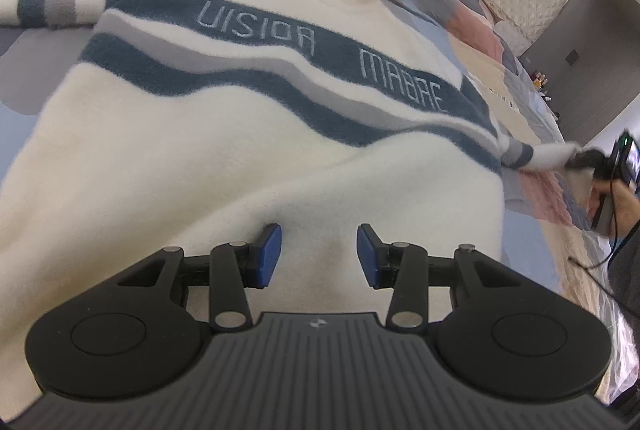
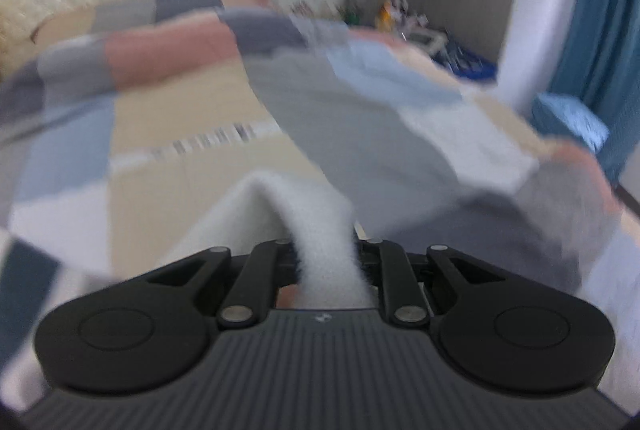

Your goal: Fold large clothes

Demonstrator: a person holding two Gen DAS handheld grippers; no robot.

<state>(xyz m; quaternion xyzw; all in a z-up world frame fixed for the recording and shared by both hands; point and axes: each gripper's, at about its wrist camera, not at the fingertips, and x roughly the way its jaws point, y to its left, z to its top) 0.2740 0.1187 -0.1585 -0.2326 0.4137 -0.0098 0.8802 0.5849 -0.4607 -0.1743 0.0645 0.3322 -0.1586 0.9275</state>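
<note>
Cream sweater (image 1: pixel 240 149) with teal and grey stripes lies face up on the patchwork quilt (image 1: pixel 532 238) of a bed, collar toward 12 o'clock in the left wrist view, lettering across the chest. Left tool (image 1: pixel 319 254) hovers over the lower body of the sweater at 6 o'clock, blue pads (image 1: pixel 269 256) spread with only flat fabric under them, nothing pinched. Right tool (image 2: pixel 326 258) is pressed together on a fold of white fleece, the sleeve (image 1: pixel 540 155); in the left view it sits out at 3 o'clock, holding the sleeve end off the quilt. Right wrist view is heavily blurred, so the exact grip point on the cuff cannot be told.

Step in hand, as a judgement: sleeve fold, the right sleeve being drawn across to lay over the body. Other sleeve at 10 o'clock lies stretched out, not yet folded.

Next move calls for carrying the sleeve over the chest, laying it flat, releasing; left tool likely pins the body so it does not drag.
</note>
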